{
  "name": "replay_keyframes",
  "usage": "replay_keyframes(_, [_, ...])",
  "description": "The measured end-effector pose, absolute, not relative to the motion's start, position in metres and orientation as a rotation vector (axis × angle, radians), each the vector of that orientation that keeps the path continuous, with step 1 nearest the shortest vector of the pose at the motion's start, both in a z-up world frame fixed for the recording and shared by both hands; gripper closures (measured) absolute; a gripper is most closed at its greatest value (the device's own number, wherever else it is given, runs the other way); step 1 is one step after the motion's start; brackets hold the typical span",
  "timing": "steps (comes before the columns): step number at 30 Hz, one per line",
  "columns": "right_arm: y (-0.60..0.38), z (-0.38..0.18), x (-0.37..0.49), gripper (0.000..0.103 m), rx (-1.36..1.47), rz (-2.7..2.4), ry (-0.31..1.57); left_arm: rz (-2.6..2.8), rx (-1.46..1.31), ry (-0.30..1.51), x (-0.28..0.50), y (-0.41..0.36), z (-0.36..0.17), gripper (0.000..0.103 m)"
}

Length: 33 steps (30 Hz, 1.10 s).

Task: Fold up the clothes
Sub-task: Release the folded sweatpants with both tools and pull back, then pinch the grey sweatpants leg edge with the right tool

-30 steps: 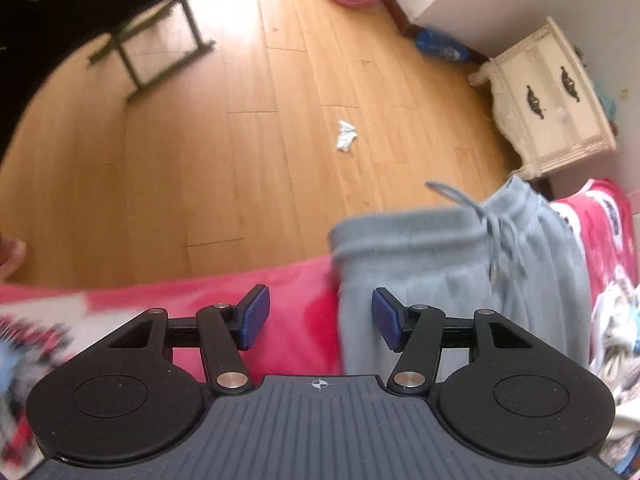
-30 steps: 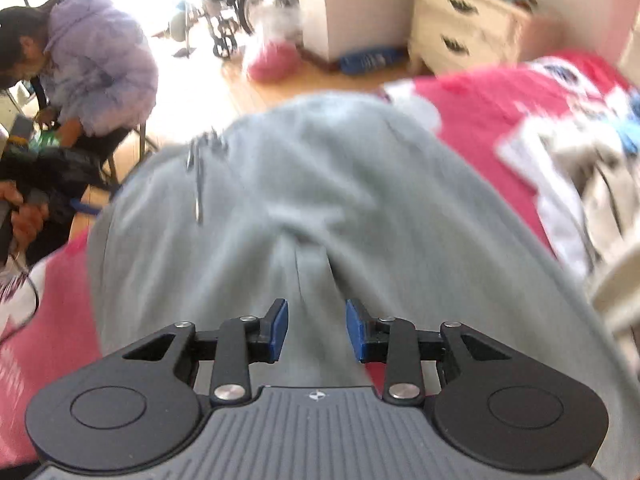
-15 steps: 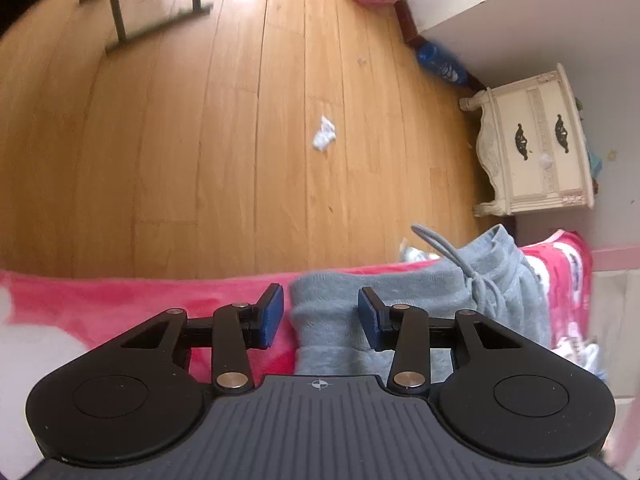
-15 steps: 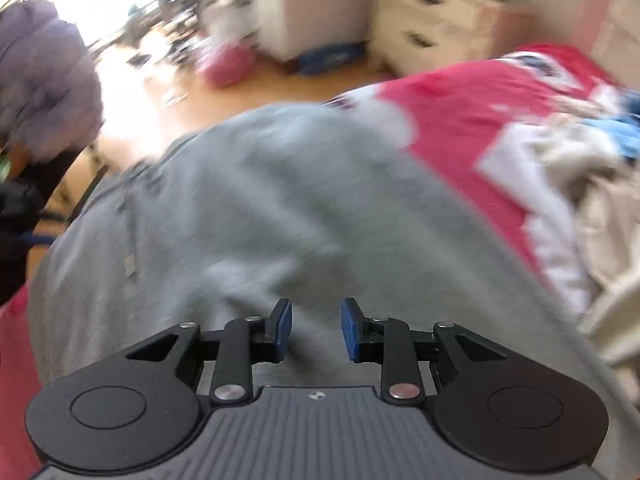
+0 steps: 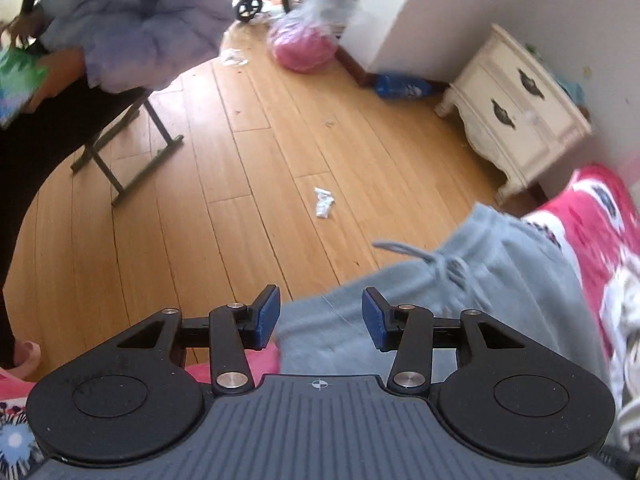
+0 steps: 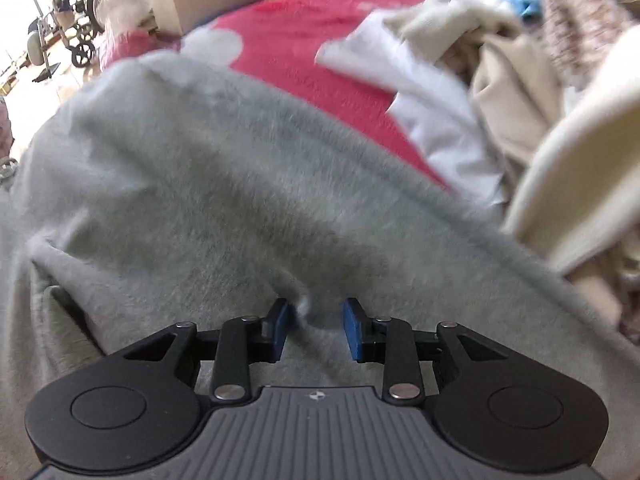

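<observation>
Grey sweatpants [image 5: 480,280] with a drawstring [image 5: 436,260] lie on a red patterned bed cover [image 5: 592,216], the waistband at the bed's edge. My left gripper [image 5: 320,316] hovers over the waistband corner. Its jaws are opening; grey cloth lies between them, but the pads stand clear of it. In the right wrist view the sweatpants [image 6: 224,184] fill most of the picture. My right gripper [image 6: 314,322] is shut on a raised fold of this grey cloth, which bunches between the blue pads [image 6: 352,328].
Cream and white clothes [image 6: 520,92] are heaped on the bed to the right. Wooden floor [image 5: 260,168] holds a paper scrap [image 5: 324,202], a pink bag [image 5: 304,46] and a folding stool [image 5: 132,148]. A cream nightstand [image 5: 516,108] stands by the wall. A seated person in a lilac jacket [image 5: 132,20] is at left.
The left gripper narrowed over the waistband, then widened and lifted, tilting up to show more of the room. The right gripper slid over the bed towards the clothes heap, grey fold still between its pads.
</observation>
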State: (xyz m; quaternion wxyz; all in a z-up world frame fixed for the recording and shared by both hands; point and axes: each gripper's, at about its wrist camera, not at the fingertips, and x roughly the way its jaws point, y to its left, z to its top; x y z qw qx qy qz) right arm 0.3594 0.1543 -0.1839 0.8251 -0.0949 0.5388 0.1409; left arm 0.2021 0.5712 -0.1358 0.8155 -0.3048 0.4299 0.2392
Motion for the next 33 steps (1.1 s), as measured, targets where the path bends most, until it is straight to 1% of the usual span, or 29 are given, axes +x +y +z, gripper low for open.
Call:
replay_keyframes(3, [0.121,-0.149,0.32,0.069,-0.047,0.359,1.091,0.509,-0.668,0.963,0.195,0.562,-0.137,0.055])
replay_keyframes(4, [0.107,-0.142,0.3,0.066,-0.012,0.373,1.099,0.516,-0.68,0.978,0.19,0.559,-0.14,0.055])
replay_keyframes(7, [0.059,-0.134,0.233,0.064,0.016,0.366,1.173,0.558,-0.718,1.024,0.173,0.55,-0.147,0.055])
replay_keyframes(10, [-0.012,-0.137,0.17,0.063,0.08,0.21,1.303,0.608,-0.796,1.06,0.155,0.539,-0.151,0.055])
replay_keyframes(13, [-0.095,-0.142,0.113,0.06,0.278,-0.054,1.398,0.65,-0.834,1.061,0.143,0.528,-0.151,0.054])
replay_keyframes(15, [-0.148,-0.149,0.074,0.055,0.481,-0.237,1.438,0.676,-0.847,1.055,0.137,0.519,-0.15,0.053])
replay_keyframes(16, [-0.17,-0.155,0.053,0.054,0.593,-0.312,1.445,0.683,-0.848,1.049,0.135,0.514,-0.15,0.053])
replay_keyframes(18, [-0.199,-0.167,0.012,0.053,0.787,-0.398,1.433,0.687,-0.844,1.03,0.133,0.505,-0.152,0.053])
replay_keyframes(20, [-0.217,-0.181,-0.023,0.049,0.951,-0.43,1.408,0.682,-0.829,1.005,0.132,0.495,-0.154,0.053])
replay_keyframes(23, [-0.229,-0.207,-0.061,0.049,1.121,-0.443,1.38,0.655,-0.802,0.951,0.13,0.485,-0.158,0.053])
replay_keyframes(27, [-0.24,-0.238,-0.083,0.049,1.27,-0.409,1.281,0.598,-0.784,0.873,0.125,0.477,-0.169,0.052])
replay_keyframes(28, [-0.241,-0.243,-0.087,0.047,1.307,-0.392,1.242,0.59,-0.777,0.853,0.122,0.476,-0.172,0.052])
replay_keyframes(33, [-0.241,-0.26,-0.106,0.047,1.43,-0.359,1.053,0.548,-0.79,0.74,0.101,0.474,-0.181,0.053])
